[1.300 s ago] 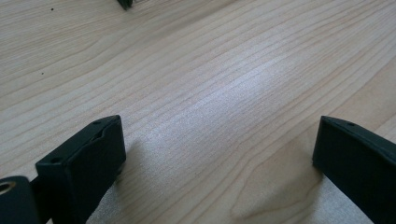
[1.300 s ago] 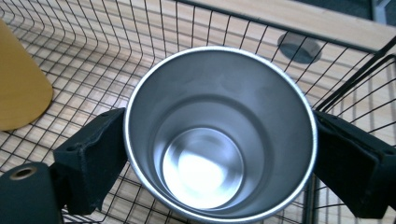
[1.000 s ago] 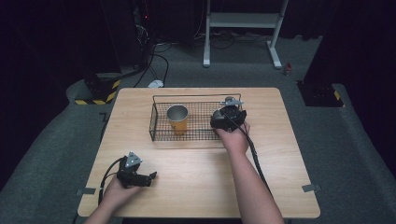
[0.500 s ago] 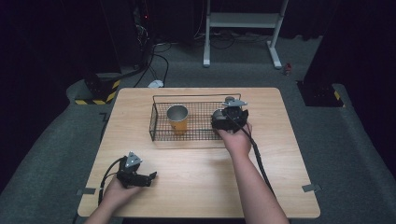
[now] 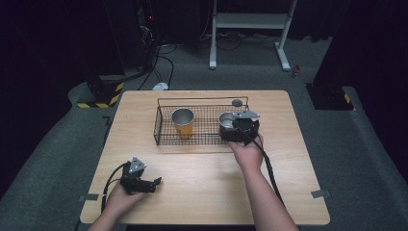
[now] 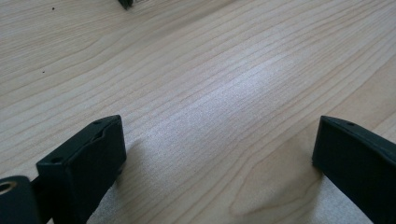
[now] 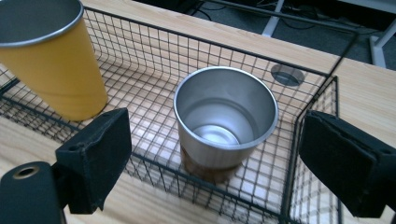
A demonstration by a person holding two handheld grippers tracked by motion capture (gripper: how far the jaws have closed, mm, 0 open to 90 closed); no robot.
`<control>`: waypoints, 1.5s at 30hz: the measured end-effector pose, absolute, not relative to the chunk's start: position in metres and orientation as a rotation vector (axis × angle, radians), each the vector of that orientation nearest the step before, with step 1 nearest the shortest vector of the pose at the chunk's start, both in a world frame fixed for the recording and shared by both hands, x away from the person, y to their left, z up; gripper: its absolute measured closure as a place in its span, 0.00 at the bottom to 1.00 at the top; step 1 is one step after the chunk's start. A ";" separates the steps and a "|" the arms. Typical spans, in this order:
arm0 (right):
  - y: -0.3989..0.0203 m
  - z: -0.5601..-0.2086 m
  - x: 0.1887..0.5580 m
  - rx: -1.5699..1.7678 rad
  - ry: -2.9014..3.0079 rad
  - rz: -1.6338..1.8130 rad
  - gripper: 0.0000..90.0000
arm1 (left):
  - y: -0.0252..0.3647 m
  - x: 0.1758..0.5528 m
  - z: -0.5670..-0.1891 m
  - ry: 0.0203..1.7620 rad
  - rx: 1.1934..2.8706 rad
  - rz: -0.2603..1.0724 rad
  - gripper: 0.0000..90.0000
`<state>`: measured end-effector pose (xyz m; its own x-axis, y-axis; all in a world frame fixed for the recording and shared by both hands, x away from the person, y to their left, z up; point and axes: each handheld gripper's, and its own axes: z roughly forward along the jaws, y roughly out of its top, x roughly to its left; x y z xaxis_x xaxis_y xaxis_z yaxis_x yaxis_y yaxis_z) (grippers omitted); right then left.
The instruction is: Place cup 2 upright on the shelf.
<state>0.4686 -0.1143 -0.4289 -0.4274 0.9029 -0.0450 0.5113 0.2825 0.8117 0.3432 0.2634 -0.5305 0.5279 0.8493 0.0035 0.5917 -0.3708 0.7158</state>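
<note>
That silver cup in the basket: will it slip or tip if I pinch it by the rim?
The silver cup looks like smooth bare metal, so probably rigid but slippery against the pads. It stands upright and empty in the wire basket, so likely light. Its base looks narrower than its mouth, so a sideways nudge might tip it.

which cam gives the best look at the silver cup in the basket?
Right gripper view: the silver cup sits upright and empty in the wire basket, close up between the open right claw jaws. The high view shows it small, partly hidden behind the claw. The left gripper view shows bare table.
</note>
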 end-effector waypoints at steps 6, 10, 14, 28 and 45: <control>-0.128 -0.432 0.455 1.262 2.037 1.030 0.11 | 0.263 0.343 -0.531 1.166 2.098 0.496 0.03; -0.136 -0.434 0.446 1.256 2.035 1.033 0.11 | 0.263 0.343 -0.531 1.166 2.097 0.495 0.03; -0.144 -0.438 0.439 1.259 2.035 1.035 0.11 | 0.263 0.343 -0.531 1.165 2.098 0.495 0.03; -0.166 -0.453 0.422 1.279 2.026 1.008 0.11 | 0.263 0.343 -0.531 1.164 2.098 0.495 0.03; -0.189 -0.473 0.407 1.315 2.027 0.953 0.11 | 0.263 0.343 -0.531 1.164 2.098 0.495 0.03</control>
